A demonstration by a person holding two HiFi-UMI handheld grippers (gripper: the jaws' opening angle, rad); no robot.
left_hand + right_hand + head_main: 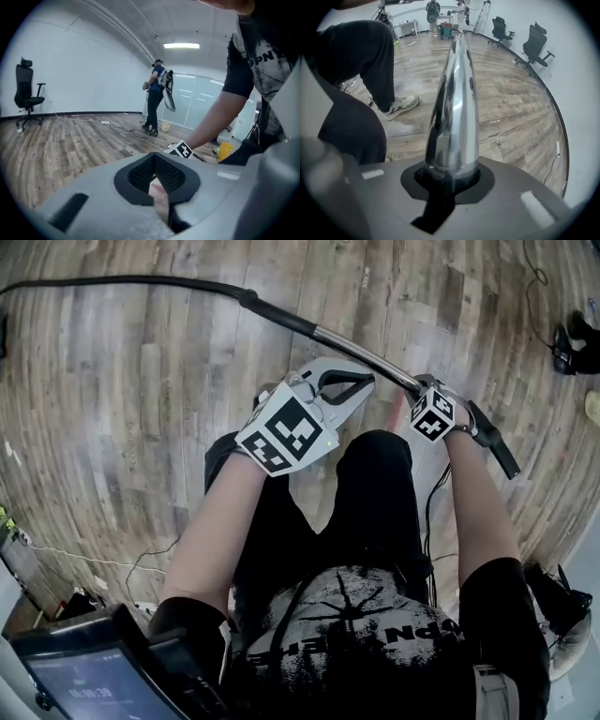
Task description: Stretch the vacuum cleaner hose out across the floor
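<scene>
Jaws of right gripper (451, 180) clamp the chrome hose tube (454, 108); left gripper (159, 197) closed.

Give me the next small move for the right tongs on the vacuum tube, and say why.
Probably draw the right tongs toward the head view's lower right, along the shiny chrome vacuum tube that they clamp. The black flexible hose beyond it lies in a curve over the wooden plank floor, so that pull should straighten it. The left tongs are shut and empty.
</scene>
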